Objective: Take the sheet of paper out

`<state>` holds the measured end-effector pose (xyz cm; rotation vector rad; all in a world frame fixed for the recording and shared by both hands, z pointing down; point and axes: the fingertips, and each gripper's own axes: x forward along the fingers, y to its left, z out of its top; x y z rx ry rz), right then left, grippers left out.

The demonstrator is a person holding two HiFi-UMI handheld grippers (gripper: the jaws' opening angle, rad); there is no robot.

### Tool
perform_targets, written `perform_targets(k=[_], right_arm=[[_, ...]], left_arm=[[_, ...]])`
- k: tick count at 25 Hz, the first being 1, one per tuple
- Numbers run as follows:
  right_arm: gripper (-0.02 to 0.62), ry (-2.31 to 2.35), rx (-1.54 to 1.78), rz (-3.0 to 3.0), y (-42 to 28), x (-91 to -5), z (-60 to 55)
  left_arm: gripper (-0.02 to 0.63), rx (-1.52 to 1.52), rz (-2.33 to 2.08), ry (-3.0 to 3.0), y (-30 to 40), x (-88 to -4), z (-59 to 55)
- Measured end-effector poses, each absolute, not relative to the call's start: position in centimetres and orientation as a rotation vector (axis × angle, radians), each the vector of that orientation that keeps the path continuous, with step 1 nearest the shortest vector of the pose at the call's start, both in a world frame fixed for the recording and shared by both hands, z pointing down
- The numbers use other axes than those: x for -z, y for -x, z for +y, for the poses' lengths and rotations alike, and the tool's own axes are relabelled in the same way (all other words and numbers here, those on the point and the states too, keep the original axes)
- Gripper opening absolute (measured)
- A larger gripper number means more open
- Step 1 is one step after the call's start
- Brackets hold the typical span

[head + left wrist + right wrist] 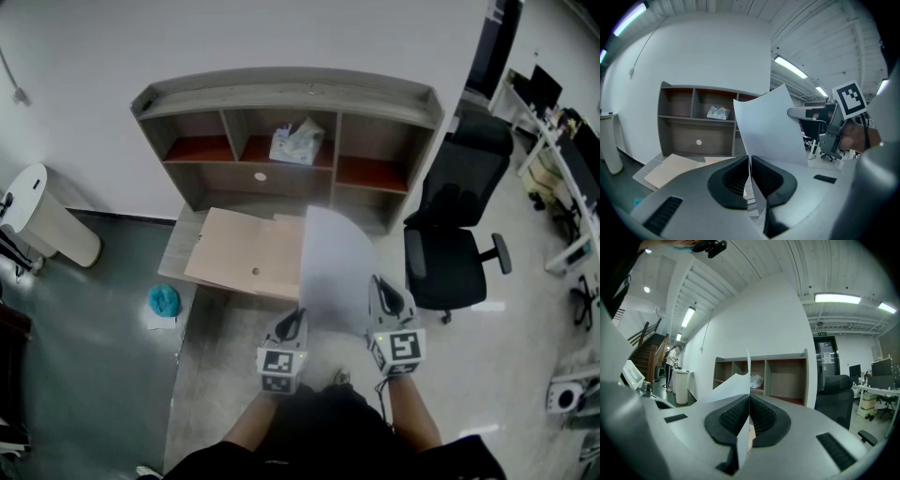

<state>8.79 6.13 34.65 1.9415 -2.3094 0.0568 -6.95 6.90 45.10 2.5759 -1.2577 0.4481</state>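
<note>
By desk (180,251), sheet of paper (333,272) clenched in left gripper's (296,317), right gripper's (382,286) fingers.

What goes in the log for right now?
left gripper: shut on paper | right gripper: shut on paper | paper: held up in the air

A plain white wall (281,37) backs a grey-brown shelf unit (286,94) with open compartments, reddish inside. A pack of tissues (296,142) sits in the middle one. The unit stands on a pale bench (180,246), and a black office chair (459,234) is just beside the bench's right end. The floor (84,356) is dark grey-green on the left and paler on the right. A white bin (47,220) stands by the wall, and a teal cloth (164,300) lies near the bench. Strip lights (837,298) glow on the white ceiling. A staircase (649,355) rises in the distance.
</note>
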Motion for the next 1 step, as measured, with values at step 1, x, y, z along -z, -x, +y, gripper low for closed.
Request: perform_targets(k=[1], right_arm=[[0.016, -1.943, -0.060, -2.307, -8.70, -34.73, 6.10]], left_arm=[[0.060, -0.452, -1.255, -2.574, 7.12, -45.20, 6.89]])
